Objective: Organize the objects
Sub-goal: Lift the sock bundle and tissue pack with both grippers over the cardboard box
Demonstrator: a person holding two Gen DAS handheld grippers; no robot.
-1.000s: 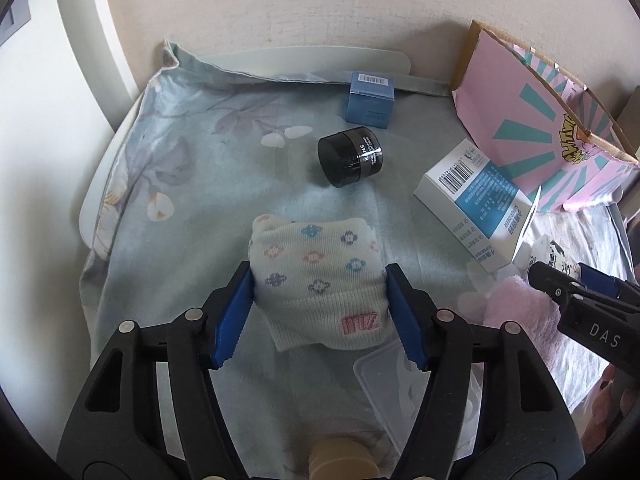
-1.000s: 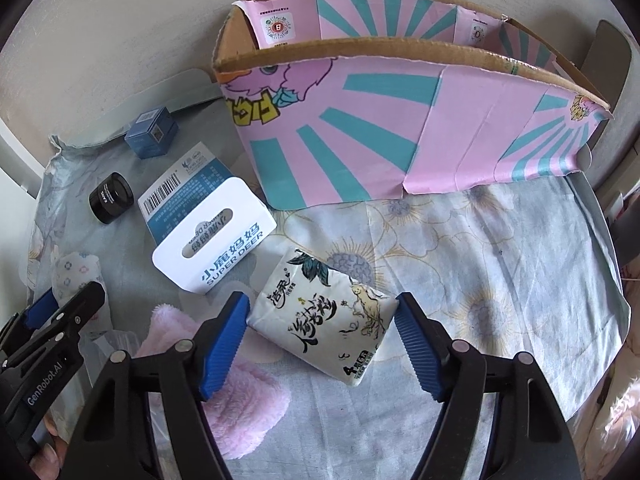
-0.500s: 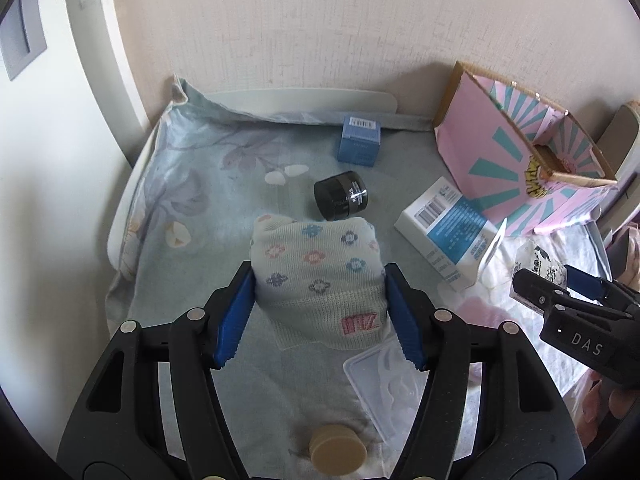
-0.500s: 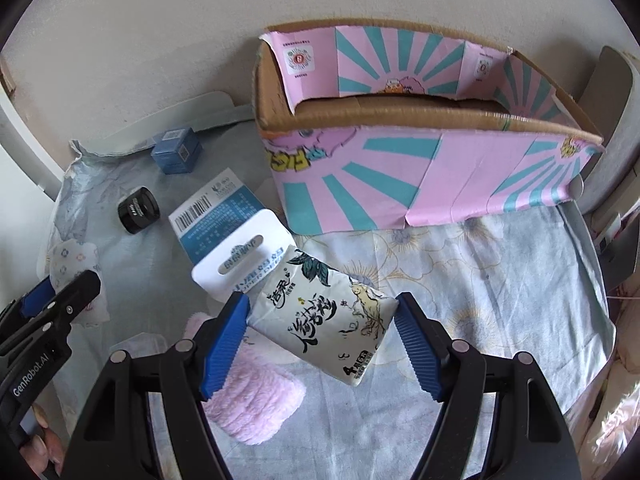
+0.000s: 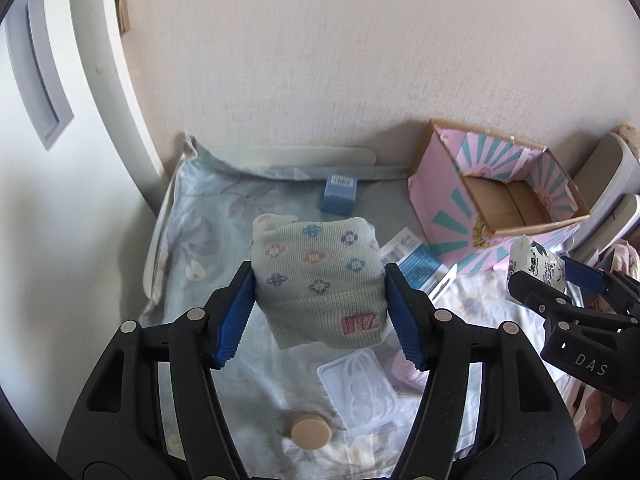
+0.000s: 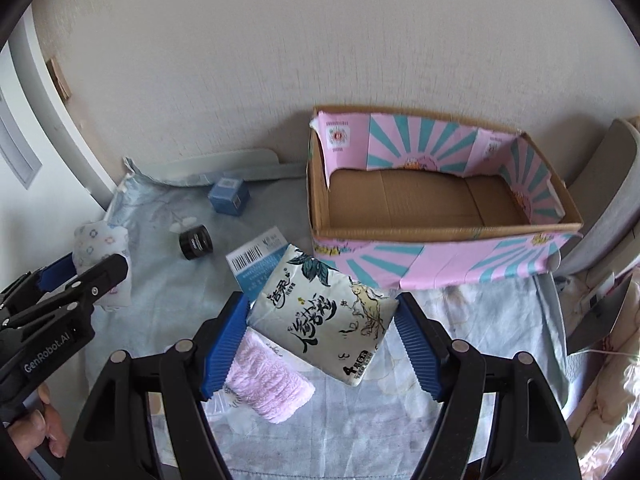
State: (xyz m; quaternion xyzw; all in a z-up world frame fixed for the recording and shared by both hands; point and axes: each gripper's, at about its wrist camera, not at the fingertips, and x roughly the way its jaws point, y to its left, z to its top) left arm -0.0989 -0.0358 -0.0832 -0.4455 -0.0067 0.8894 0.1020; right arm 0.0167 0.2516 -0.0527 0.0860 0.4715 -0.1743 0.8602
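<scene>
- The left gripper (image 5: 320, 312) is raised above the floral bedsheet (image 5: 208, 220) and points toward the wall; its two blue-padded fingers (image 5: 236, 320) press against both sides of a folded pale knitted sock with small coloured flower motifs and a red woven label (image 5: 318, 276).
- The sock hangs clear of the sheet, its cuff end drooping below the pads.
- The right gripper (image 6: 320, 336) is also lifted, aimed at the open pink-and-teal cardboard box (image 6: 440, 256) that stands against the wall – its blue pads clamp a white soft tissue pack printed with black calligraphy and green leaves (image 6: 324, 316).
- The pack sits tilted between the pads, one corner hanging low, in front of the near wall of the box and outside it.
- The box interior shows bare brown cardboard.
- On the sheet lie a rolled pink fluffy towel (image 6: 272, 384), a white-and-blue barcoded carton (image 6: 256, 264), a small black jar (image 6: 195, 242), a small blue cube box (image 6: 229, 197), a clear plastic tray (image 5: 360, 392) and a round beige cap (image 5: 311, 433).
- A bare hand (image 6: 44, 428) grips the left tool's handle at the edge of the right wrist view.
</scene>
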